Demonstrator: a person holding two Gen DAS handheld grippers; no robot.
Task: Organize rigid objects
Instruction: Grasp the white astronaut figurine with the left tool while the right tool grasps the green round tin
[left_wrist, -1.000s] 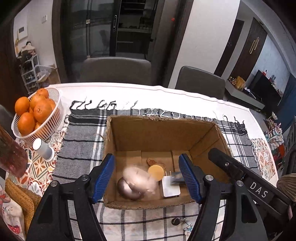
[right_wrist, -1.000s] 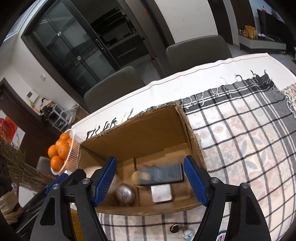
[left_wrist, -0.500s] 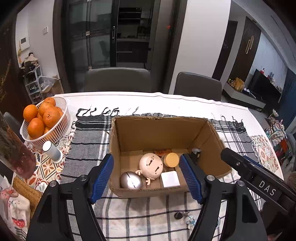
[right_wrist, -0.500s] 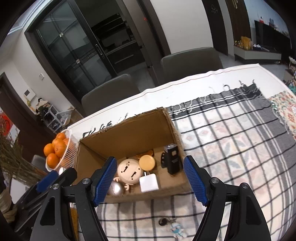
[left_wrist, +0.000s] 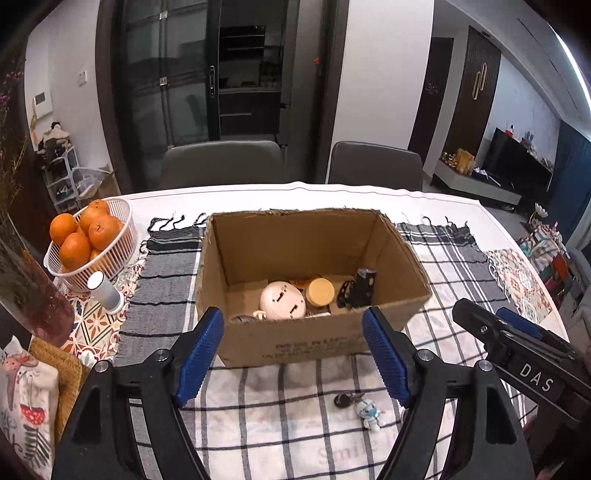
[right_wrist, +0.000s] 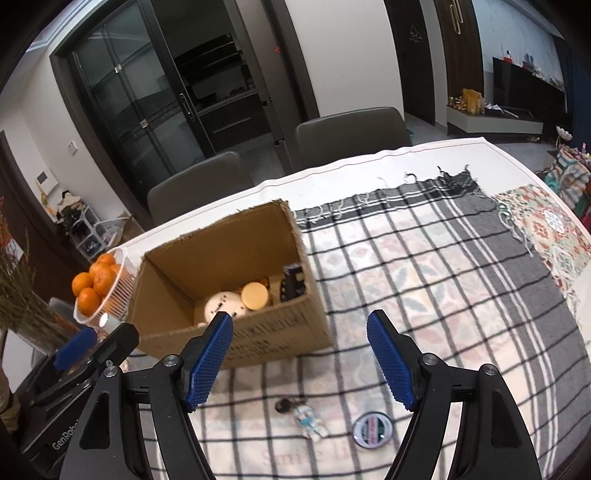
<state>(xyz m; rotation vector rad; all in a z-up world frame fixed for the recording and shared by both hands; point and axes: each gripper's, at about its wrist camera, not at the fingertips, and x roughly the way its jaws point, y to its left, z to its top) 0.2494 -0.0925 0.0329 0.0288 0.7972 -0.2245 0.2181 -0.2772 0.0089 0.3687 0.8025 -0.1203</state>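
Cardboard walls do the sorting for us: the open box (left_wrist: 314, 291) sits on the checked cloth (left_wrist: 454, 266) so that loose hard items can be dropped in from above. Inside it we see a round cream toy (left_wrist: 282, 300), a yellow-lidded jar (left_wrist: 321, 291) and a black gadget (left_wrist: 358, 291) leaning upright against the right wall, all crowded toward the near side.

Our left gripper (left_wrist: 293, 358) hangs in front of the box with nothing between its blue pads; its jaws have just been opening wider, and they stand apart and empty. Our right gripper (right_wrist: 299, 365) is likewise spread and holds nothing, hovering over the cloth just right of the box's near corner.

What is left lies on the cloth between us and the box: a keyring with a small white-and-blue figure (right_wrist: 308, 421) and, just beside it, a round badge-like disc (right_wrist: 371, 432). Both lie flat and low, so we judge they will need the fingers brought down steeply around them. The right gripper sits nearer the disc, so we would take that with the right and the keyring with the left.

The basket of oranges (left_wrist: 88, 236) and the small white cylinder (left_wrist: 105, 291) stand off to the left, apart from the sorting.
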